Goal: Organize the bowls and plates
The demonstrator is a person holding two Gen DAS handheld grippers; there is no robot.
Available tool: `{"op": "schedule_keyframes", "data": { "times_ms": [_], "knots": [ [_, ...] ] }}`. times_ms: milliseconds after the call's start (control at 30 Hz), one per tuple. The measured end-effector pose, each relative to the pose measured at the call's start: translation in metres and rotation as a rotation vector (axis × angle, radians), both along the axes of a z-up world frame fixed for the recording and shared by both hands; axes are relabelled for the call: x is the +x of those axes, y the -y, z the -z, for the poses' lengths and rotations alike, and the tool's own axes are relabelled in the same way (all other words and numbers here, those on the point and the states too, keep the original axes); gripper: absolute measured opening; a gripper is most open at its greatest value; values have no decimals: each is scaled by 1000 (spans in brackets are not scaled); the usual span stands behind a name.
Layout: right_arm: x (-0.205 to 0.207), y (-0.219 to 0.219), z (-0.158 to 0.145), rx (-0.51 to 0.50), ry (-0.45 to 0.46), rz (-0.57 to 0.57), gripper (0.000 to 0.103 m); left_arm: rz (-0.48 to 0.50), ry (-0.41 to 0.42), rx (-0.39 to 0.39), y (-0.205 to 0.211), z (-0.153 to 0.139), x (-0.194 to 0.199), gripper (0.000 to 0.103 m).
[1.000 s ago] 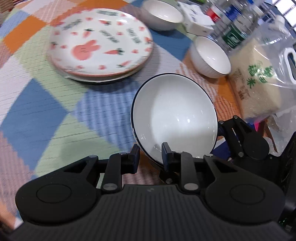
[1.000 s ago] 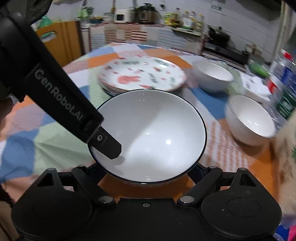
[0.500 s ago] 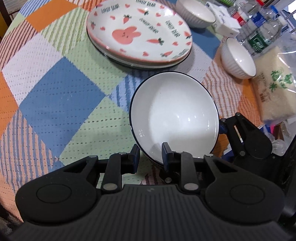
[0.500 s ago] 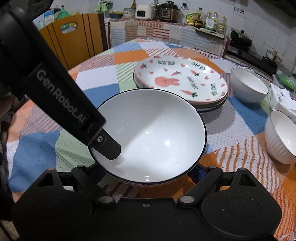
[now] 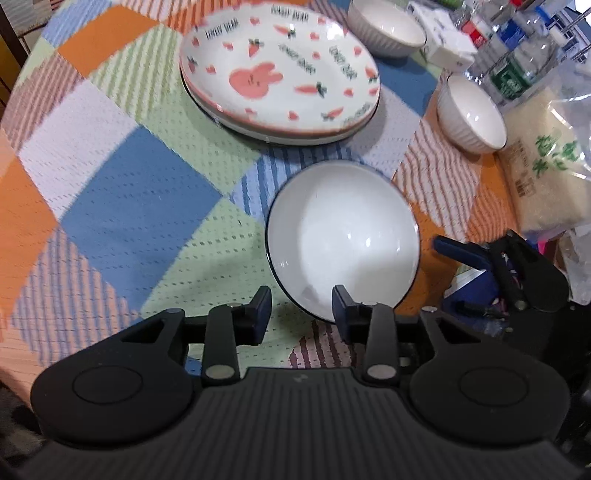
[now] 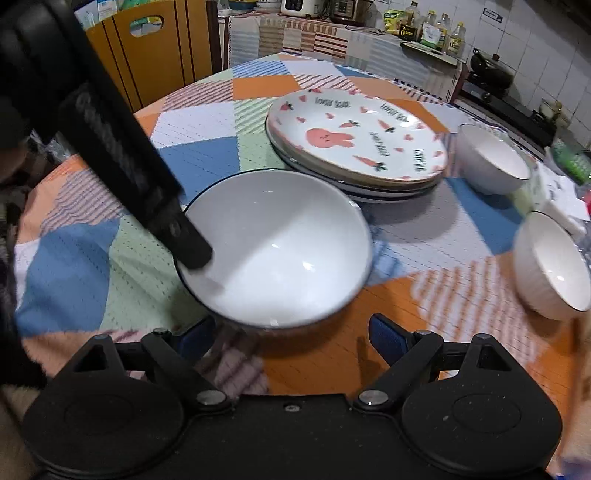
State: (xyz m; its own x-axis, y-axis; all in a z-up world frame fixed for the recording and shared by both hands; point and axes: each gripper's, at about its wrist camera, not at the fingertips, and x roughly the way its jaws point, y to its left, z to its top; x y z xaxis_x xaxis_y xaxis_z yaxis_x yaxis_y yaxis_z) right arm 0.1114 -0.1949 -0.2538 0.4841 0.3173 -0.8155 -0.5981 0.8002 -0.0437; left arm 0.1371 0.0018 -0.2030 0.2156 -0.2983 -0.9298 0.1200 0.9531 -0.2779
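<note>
A white bowl with a dark rim point(image 5: 343, 240) point(image 6: 280, 247) rests on the patchwork tablecloth point(image 5: 140, 206), in front of a stack of plates topped by a rabbit-and-carrot plate point(image 5: 280, 77) point(image 6: 354, 144). My left gripper point(image 5: 301, 314) point(image 6: 184, 251) straddles the bowl's near rim with its jaws opening. One finger is inside the bowl, the other outside with a gap, so the pads are not pressing. My right gripper point(image 6: 291, 336) point(image 5: 461, 280) stands open wide just short of the bowl's other side, with nothing held.
Two small ribbed white bowls point(image 5: 386, 29) point(image 5: 471, 118) sit behind and to the right of the plates. A bag of rice point(image 5: 546, 166), water bottles point(image 5: 517, 70) and a white box point(image 5: 443, 48) crowd the right edge. A wooden chair point(image 6: 147, 48) stands beyond the table.
The left jaws, shut on the bowl's rim before, have parted. The bowl now sits lower, on the cloth, and the right gripper's fingers have come out from under it.
</note>
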Motion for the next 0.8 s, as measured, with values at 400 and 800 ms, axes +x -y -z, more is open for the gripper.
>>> {"op": "schedule_keyframes", "data": {
  "times_ms": [400,800],
  "knots": [
    [25,97,-54,175,26,396,92,117,199,-17,59,-80,26,42],
    [75,120,0,191,142,718,92,66,261,-126,132,-41,104,49]
  ]
}}
